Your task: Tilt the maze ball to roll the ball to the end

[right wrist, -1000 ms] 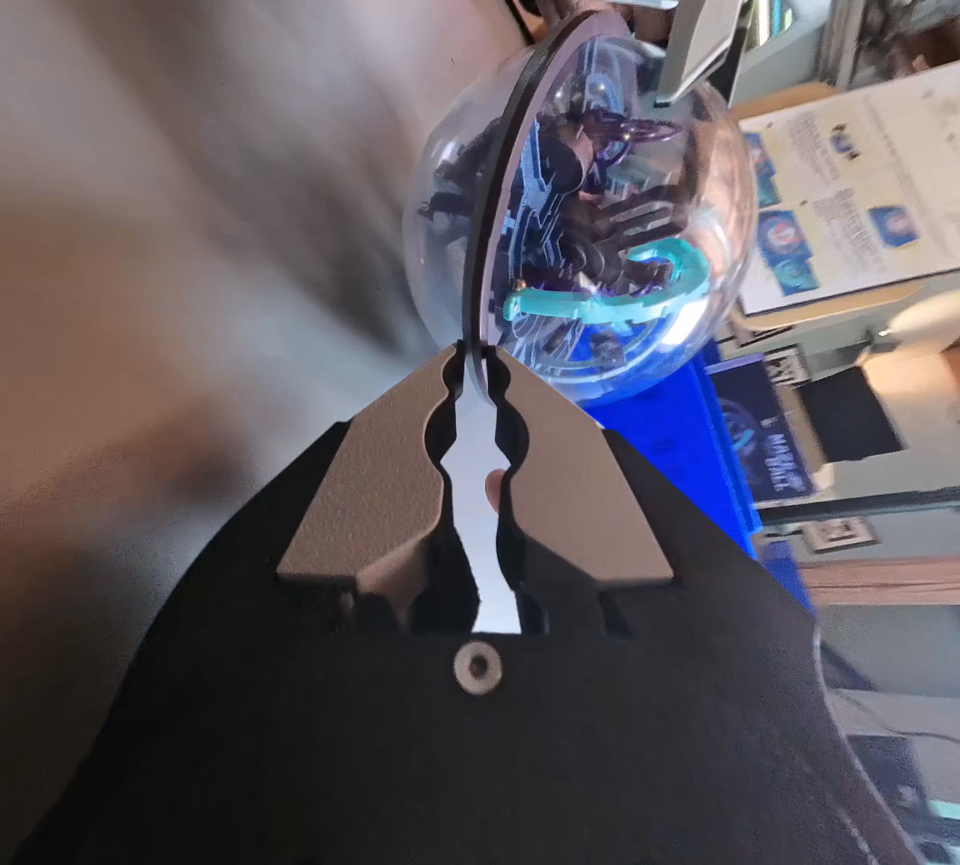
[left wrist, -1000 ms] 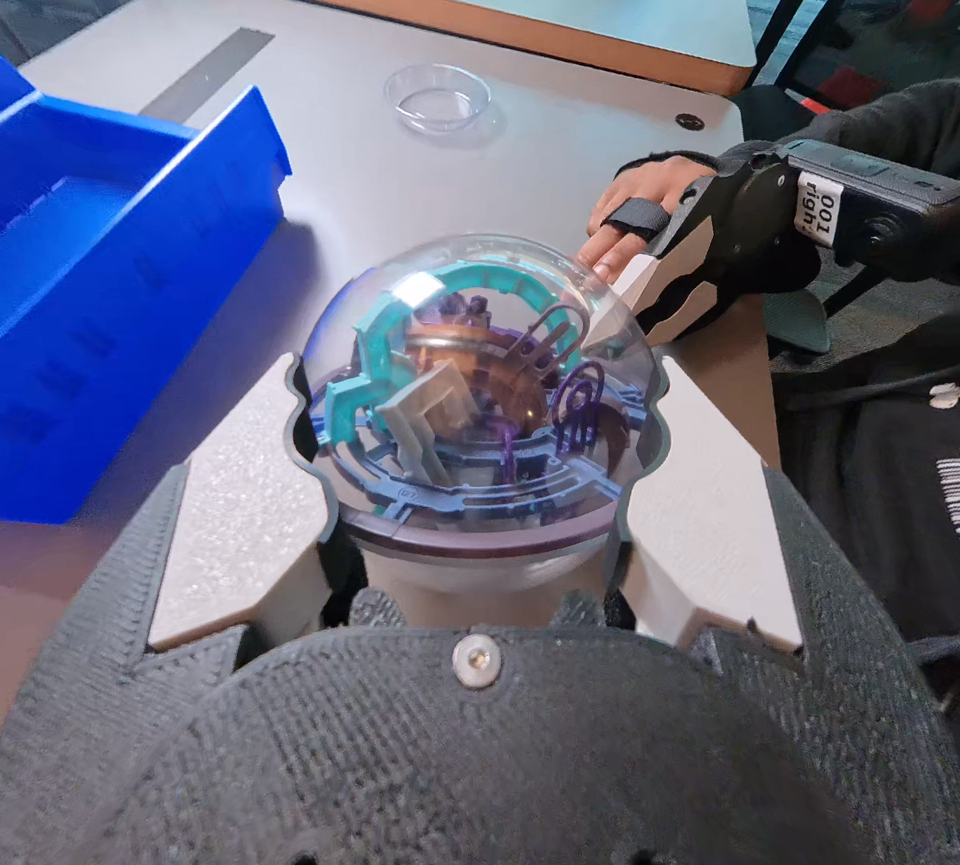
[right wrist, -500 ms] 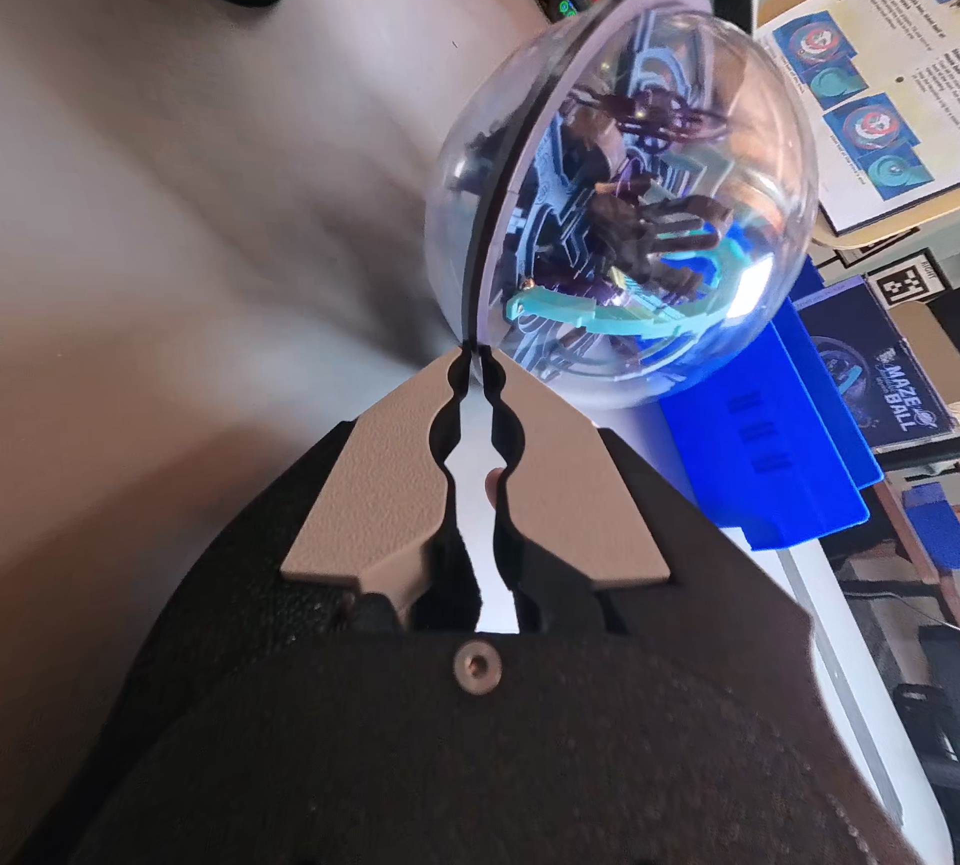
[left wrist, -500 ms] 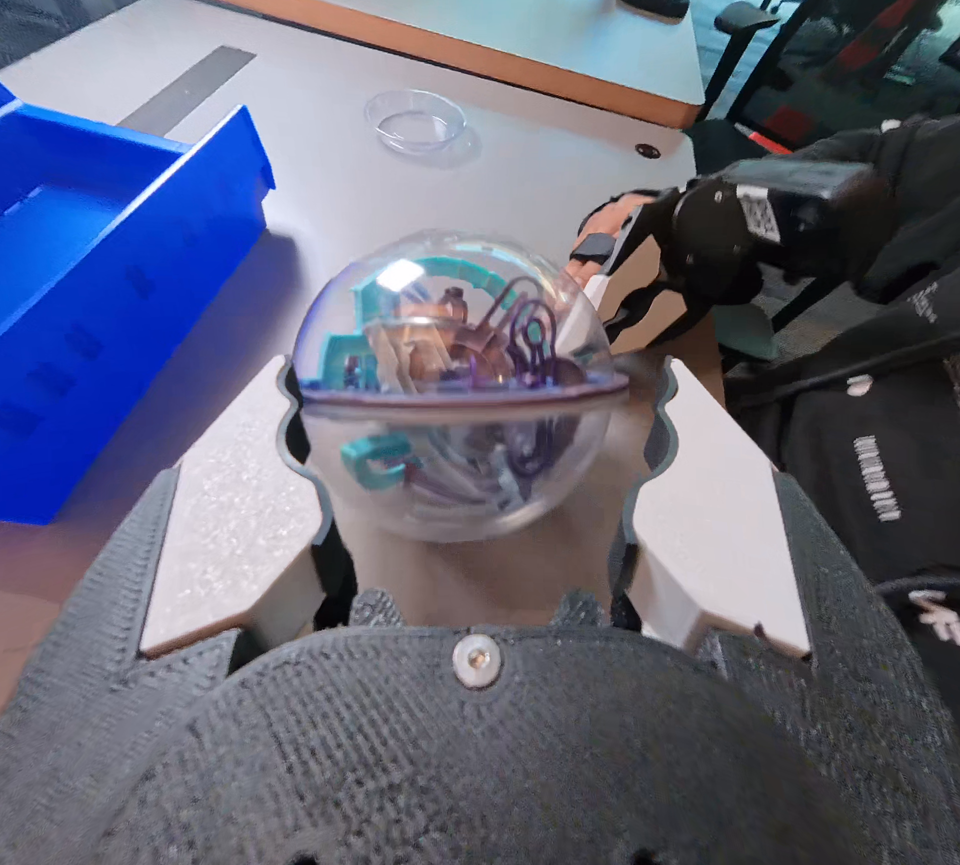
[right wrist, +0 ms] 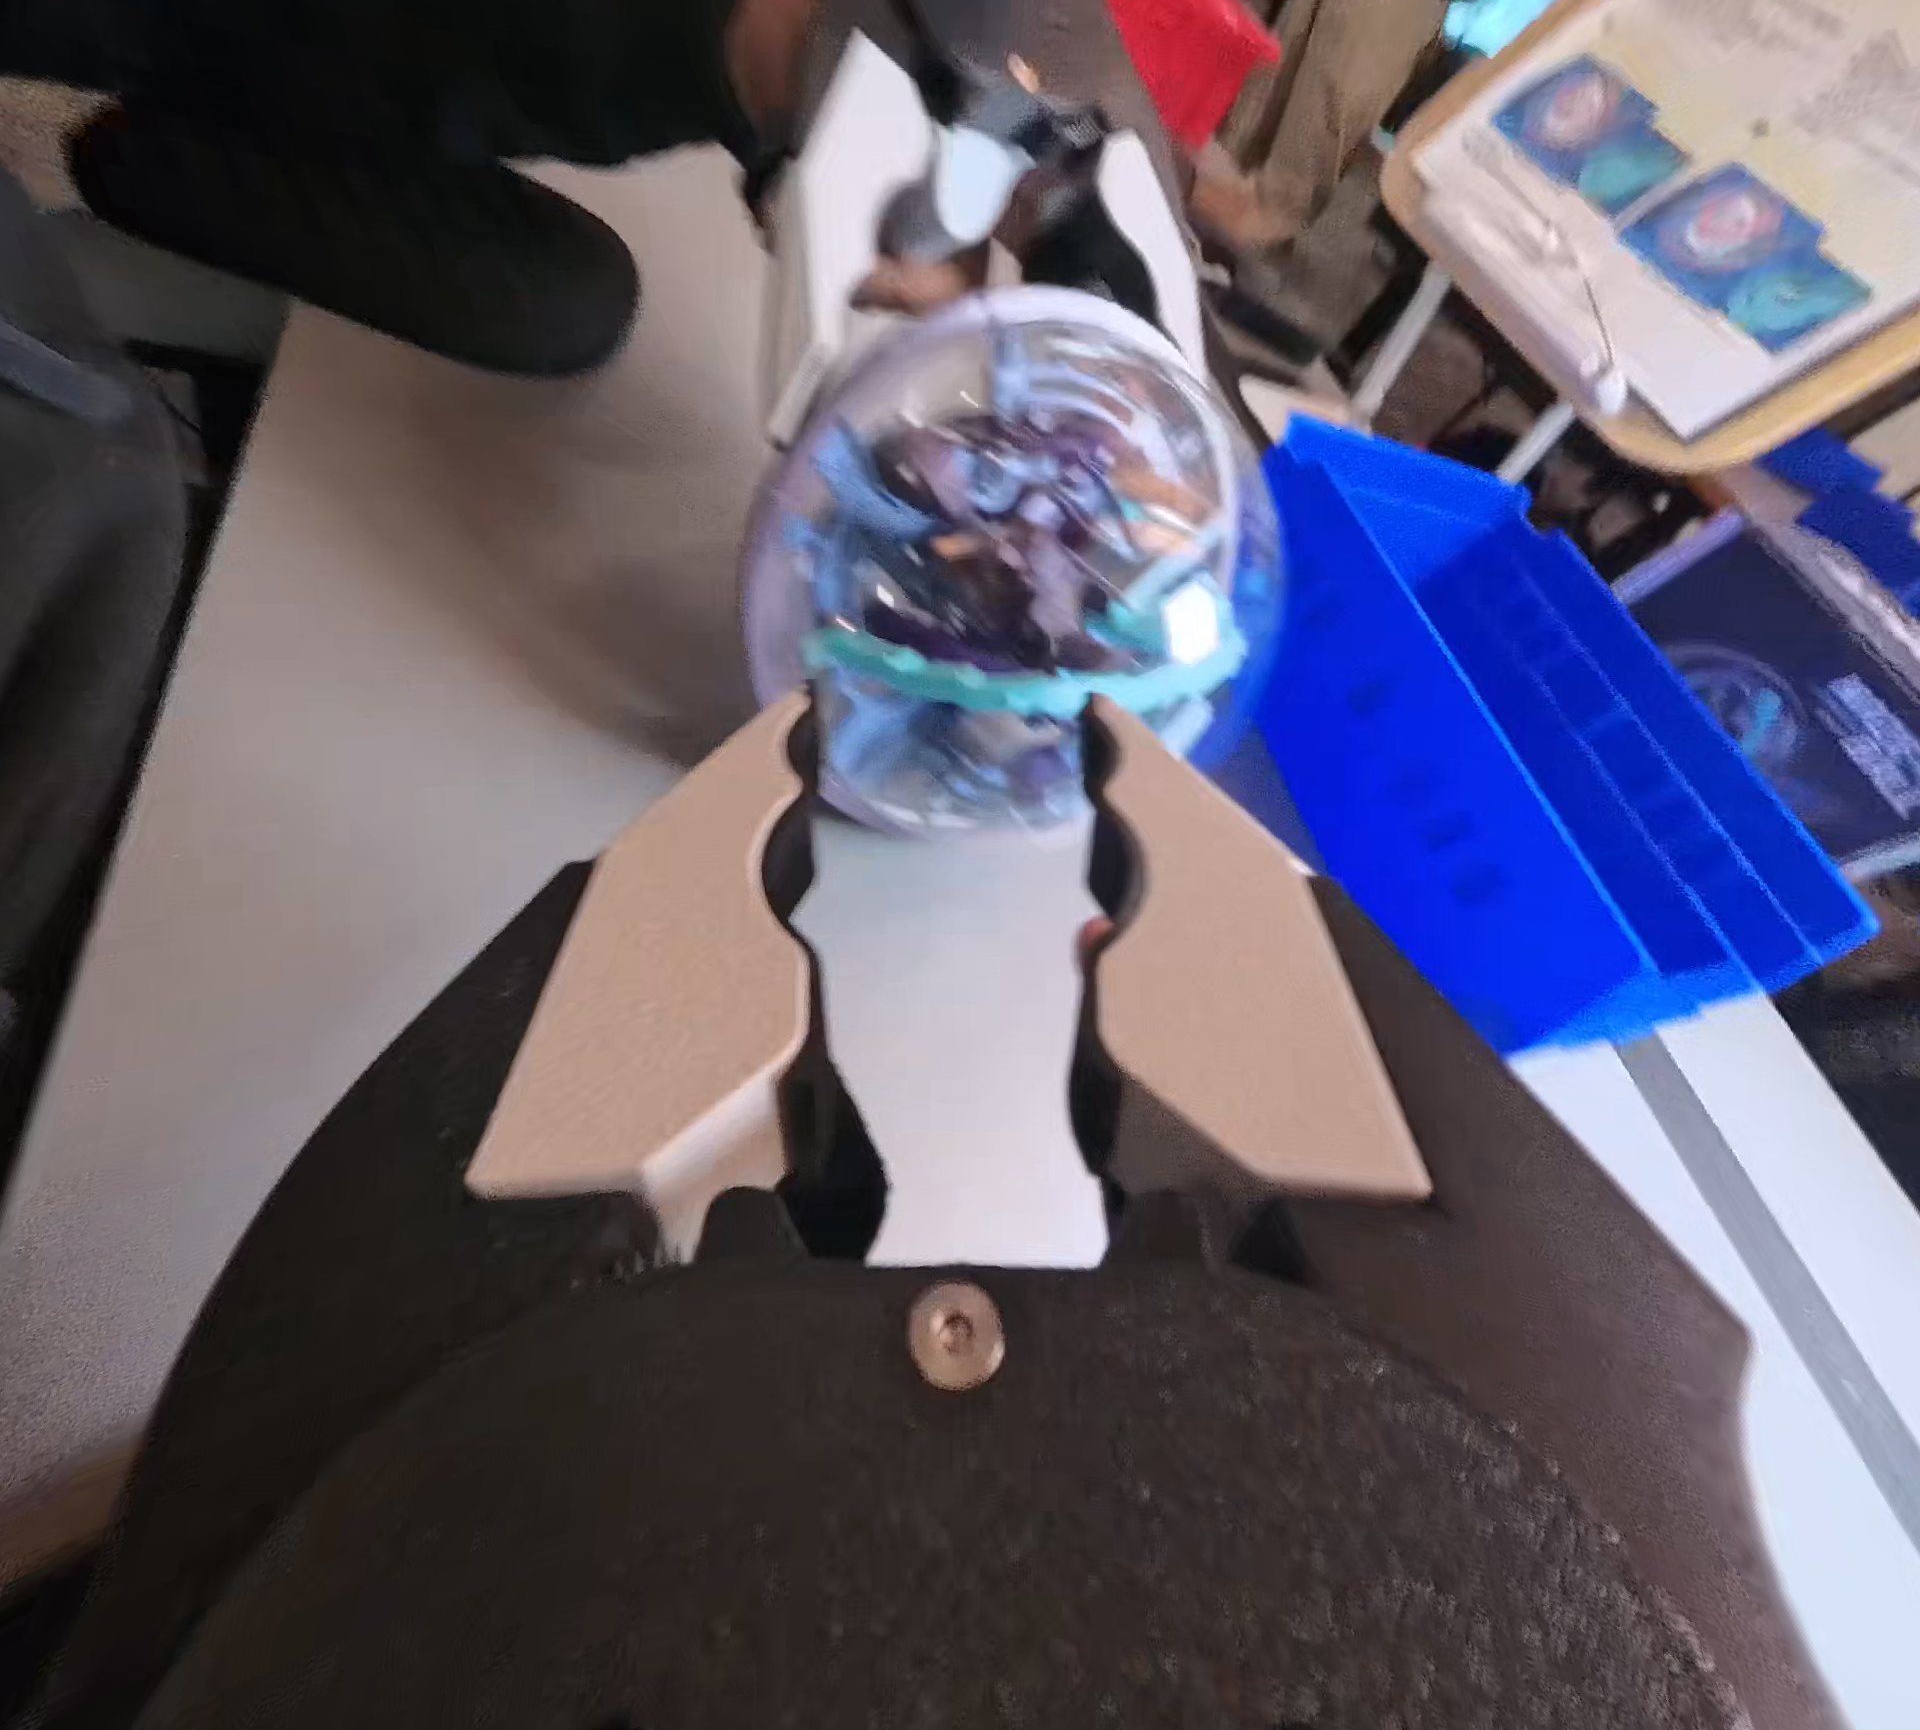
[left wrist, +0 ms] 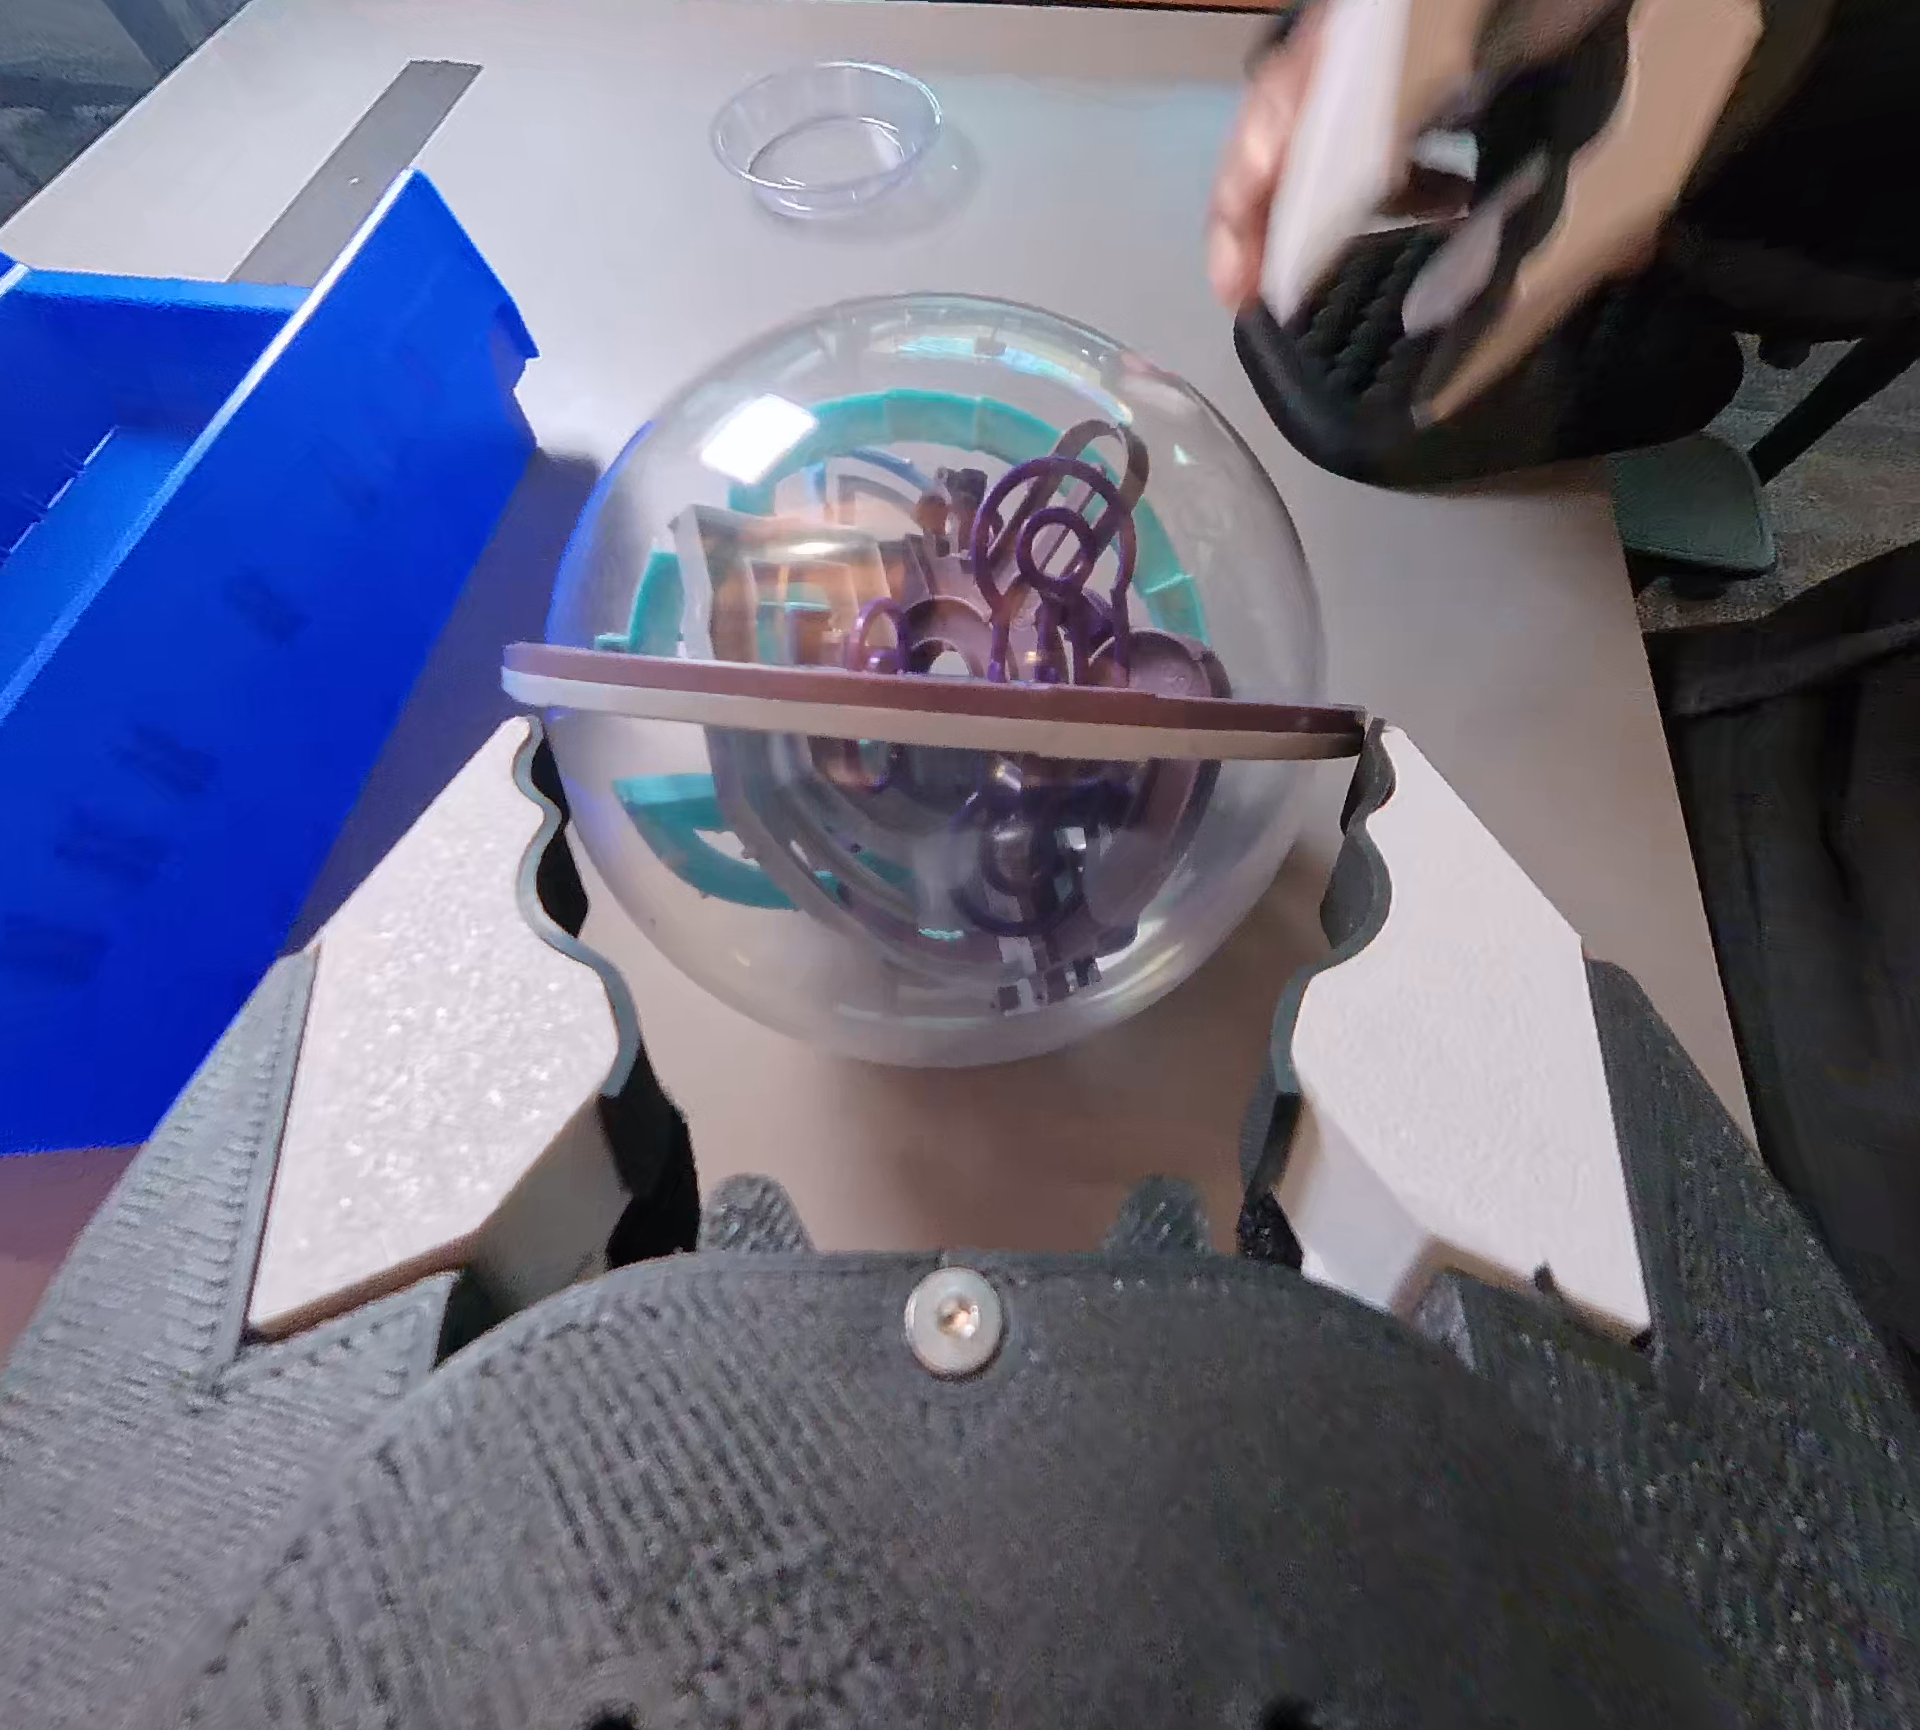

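Note:
The maze ball (left wrist: 935, 672) is a clear sphere with teal and purple tracks inside and a dark rim that lies level. It rests on the grey table (left wrist: 1091, 153). My left gripper (left wrist: 945, 730) is open, with one finger on each side of the ball and the tips at the rim. My right gripper (right wrist: 945, 719) is open and empty, just short of the ball (right wrist: 997, 558). In the left wrist view it is a blurred shape in a hand at the upper right (left wrist: 1340, 153). The left gripper's white fingers (right wrist: 821, 257) show behind the ball. I cannot make out the small ball inside.
A blue bin (left wrist: 208, 641) stands close to the ball's left; it shows in the right wrist view (right wrist: 1507, 797). A clear round dish (left wrist: 831, 137) lies farther back. The table's edge runs along the right, with a person's dark clothing beyond. A printed board (right wrist: 1683, 122) stands behind.
My right gripper has let go of the ball's rim, opened and pulled back. The ball has turned so that its rim lies level. My left fingers stand wider apart.

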`<control>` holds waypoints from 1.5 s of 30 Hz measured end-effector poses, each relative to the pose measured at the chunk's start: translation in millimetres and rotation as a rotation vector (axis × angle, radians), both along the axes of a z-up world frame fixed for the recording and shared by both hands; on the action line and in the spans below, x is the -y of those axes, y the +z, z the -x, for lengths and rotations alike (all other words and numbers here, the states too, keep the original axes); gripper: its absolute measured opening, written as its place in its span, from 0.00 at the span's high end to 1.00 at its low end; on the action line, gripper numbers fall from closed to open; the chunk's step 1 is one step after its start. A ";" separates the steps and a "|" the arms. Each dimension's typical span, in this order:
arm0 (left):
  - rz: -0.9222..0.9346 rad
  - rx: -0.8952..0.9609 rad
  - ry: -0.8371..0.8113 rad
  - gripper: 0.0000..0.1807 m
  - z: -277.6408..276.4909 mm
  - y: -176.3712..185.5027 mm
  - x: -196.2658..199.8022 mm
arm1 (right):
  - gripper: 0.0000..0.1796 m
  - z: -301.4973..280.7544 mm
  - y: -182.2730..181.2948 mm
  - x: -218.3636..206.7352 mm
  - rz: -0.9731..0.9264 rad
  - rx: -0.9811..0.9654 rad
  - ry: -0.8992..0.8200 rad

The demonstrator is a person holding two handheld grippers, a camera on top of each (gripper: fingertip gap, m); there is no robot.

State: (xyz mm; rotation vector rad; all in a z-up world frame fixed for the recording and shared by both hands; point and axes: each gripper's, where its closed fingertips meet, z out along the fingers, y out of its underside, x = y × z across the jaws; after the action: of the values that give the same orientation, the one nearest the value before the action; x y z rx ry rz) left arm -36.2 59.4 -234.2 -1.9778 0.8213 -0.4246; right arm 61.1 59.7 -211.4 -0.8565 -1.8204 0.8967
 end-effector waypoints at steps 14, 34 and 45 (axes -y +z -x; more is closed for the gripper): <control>0.062 -0.101 -0.263 0.21 -24.7 3.4 -12.5 | 0.36 38.5 -28.4 -47.4 0.374 0.289 0.235; -0.038 0.120 0.156 0.31 -15.1 14.0 8.4 | 0.41 37.1 -27.1 -25.0 0.418 0.096 0.102; -0.049 0.008 -0.070 0.32 -32.2 21.4 5.8 | 0.39 19.7 -49.5 -24.5 0.317 0.189 0.037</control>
State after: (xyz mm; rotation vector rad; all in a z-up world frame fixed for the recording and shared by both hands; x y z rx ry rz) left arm -4.0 53.6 -212.7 -1.9050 0.8894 -0.4488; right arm 41.3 84.3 -260.9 -1.1410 -1.8873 1.1832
